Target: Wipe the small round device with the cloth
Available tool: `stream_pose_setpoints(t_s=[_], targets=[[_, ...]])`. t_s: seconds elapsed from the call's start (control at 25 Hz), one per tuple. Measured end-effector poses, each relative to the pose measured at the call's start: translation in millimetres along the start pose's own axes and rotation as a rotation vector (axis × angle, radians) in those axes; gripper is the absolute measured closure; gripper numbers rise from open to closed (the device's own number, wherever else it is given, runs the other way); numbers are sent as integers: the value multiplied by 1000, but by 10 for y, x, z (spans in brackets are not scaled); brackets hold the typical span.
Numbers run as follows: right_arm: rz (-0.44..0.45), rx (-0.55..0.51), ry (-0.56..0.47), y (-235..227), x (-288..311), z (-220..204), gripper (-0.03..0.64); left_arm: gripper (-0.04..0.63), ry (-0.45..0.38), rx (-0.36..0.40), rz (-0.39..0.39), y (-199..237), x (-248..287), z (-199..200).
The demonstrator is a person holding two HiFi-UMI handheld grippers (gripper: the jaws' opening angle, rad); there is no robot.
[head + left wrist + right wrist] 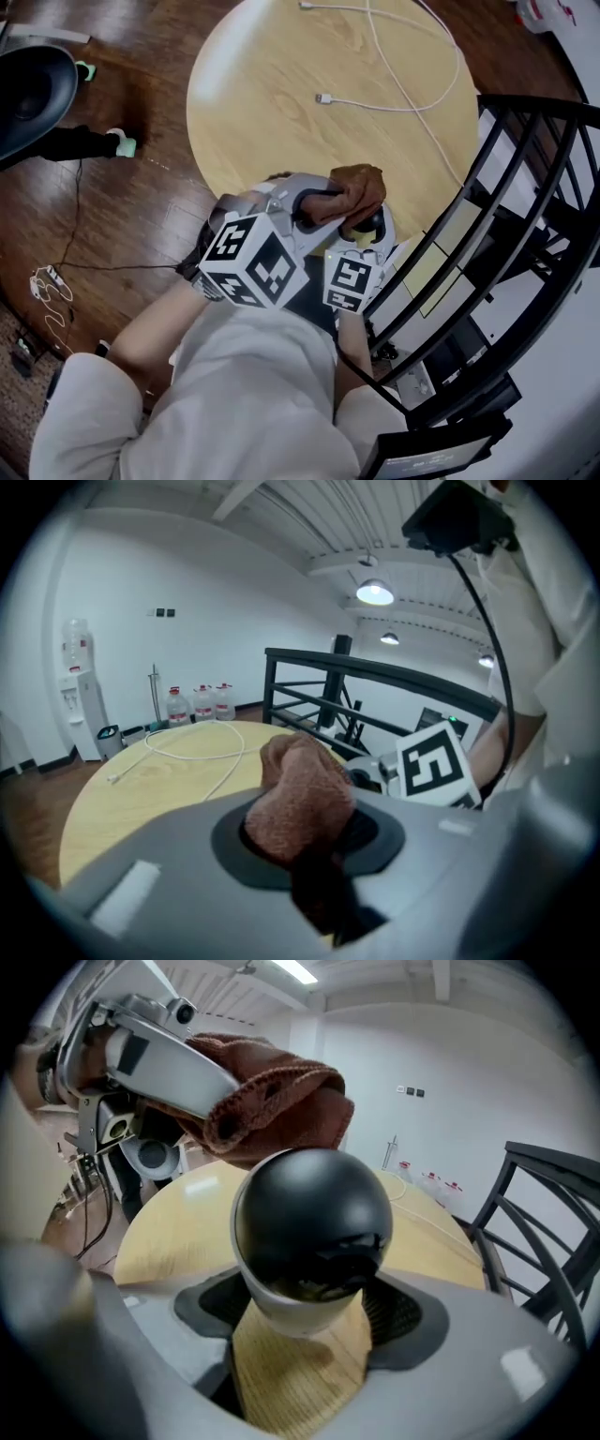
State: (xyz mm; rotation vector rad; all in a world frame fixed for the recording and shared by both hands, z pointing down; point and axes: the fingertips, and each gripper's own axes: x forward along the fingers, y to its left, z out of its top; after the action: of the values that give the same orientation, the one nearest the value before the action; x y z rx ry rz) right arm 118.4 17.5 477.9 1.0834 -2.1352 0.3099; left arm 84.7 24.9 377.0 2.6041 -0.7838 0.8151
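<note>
Right claw point(305, 1335) clamps round device point(312, 1218); left claw point(302, 850) clamps cloth point(300, 794) just above it.

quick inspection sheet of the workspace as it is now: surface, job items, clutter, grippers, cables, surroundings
surface: round wooden table, light top, mostly bare.
job's things: brown cloth, bunched; small round device, a black dome on a white base, with the cloth at its top.
clutter: nothing seen.
grippers: left gripper shut on the cloth; right gripper shut on the device, at the table's near edge.
cables: white cable loose on the table's far side; thin wires on the floor.
surroundings: black railing at the right; dark wooden floor; black chair; water bottles by the wall.
</note>
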Motion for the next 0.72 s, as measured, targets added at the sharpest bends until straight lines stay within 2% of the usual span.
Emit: stream_pose_setpoints(t_s=[0.08,0.28,0.4,0.52,0.6,0.72], targets=[[71,-40,-19,10,-40,1,242,500,-7,-5,-14,-74,-31,17],[266,-306,-90,2,-96,-105,236,500,-2,-10,-16,-145,-91,-18],[365,-372,-143,73,-63,-19,238,500,13,42,-9,-169,-39,-60],[394,-395,-140,99,-36,34,247,500,62,69,-1,-197,25,-100],[385,-386,-137,99,-40,45,247,500,99,54,-5,-212,65,-141],[359,-340,-154,110,-42,68,249,500,110,42,-14,-224,111,-171]])
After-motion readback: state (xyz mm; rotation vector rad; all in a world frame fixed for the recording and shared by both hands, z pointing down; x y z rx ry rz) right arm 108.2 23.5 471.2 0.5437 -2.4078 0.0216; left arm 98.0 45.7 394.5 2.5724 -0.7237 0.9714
